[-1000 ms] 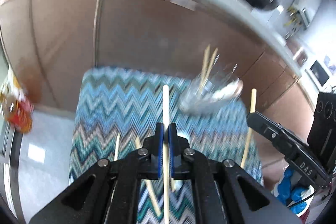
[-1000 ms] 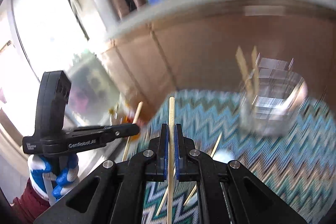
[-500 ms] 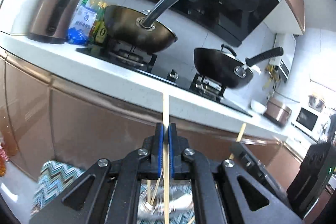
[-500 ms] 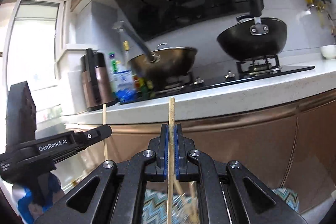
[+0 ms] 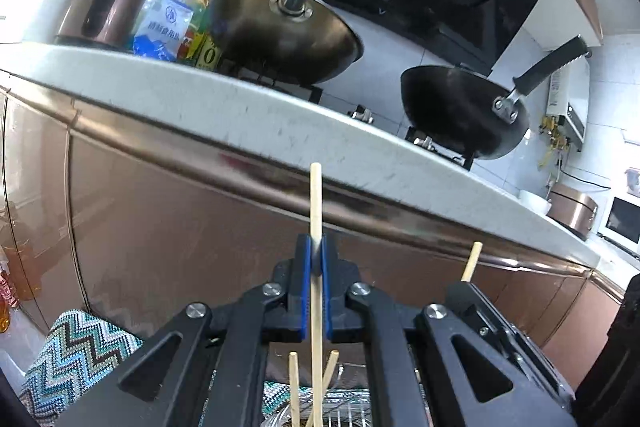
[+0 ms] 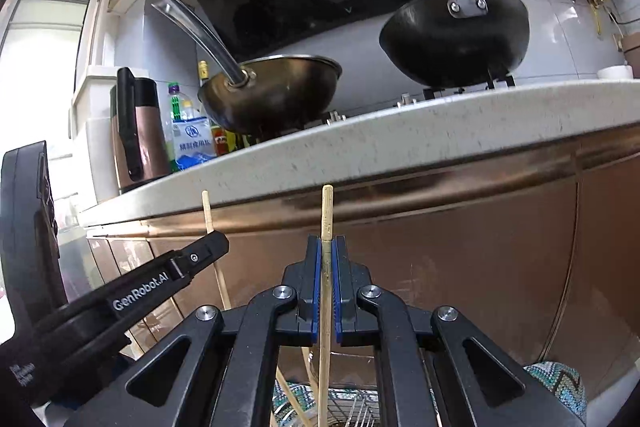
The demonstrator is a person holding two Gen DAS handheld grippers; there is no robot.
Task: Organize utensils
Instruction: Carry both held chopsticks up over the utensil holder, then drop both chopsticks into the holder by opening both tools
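My left gripper [image 5: 316, 259] is shut on a wooden chopstick [image 5: 316, 203] held upright; its lower end reaches down toward a clear glass holder [image 5: 340, 411] at the frame's bottom, where two more chopsticks [image 5: 294, 387] stand. My right gripper [image 6: 327, 259] is shut on another wooden chopstick [image 6: 327, 215], also upright above the glass holder [image 6: 352, 407]. The right gripper shows in the left wrist view [image 5: 476, 303] at lower right, and the left gripper shows in the right wrist view [image 6: 200, 259] at lower left. Both grippers sit side by side over the holder.
A zigzag-patterned cloth [image 5: 76, 355] covers the surface below. Brown cabinet doors [image 5: 180, 227] and a white countertop edge [image 5: 240, 107] stand close ahead. On the counter are two woks [image 5: 280, 31], a kettle [image 6: 136, 131] and bottles [image 5: 172, 19].
Both grippers tilted up from looking down at the cloth to facing the cabinet and counter. The chopsticks turned upright over the glass holder, which is now at the bottom edge of each view.
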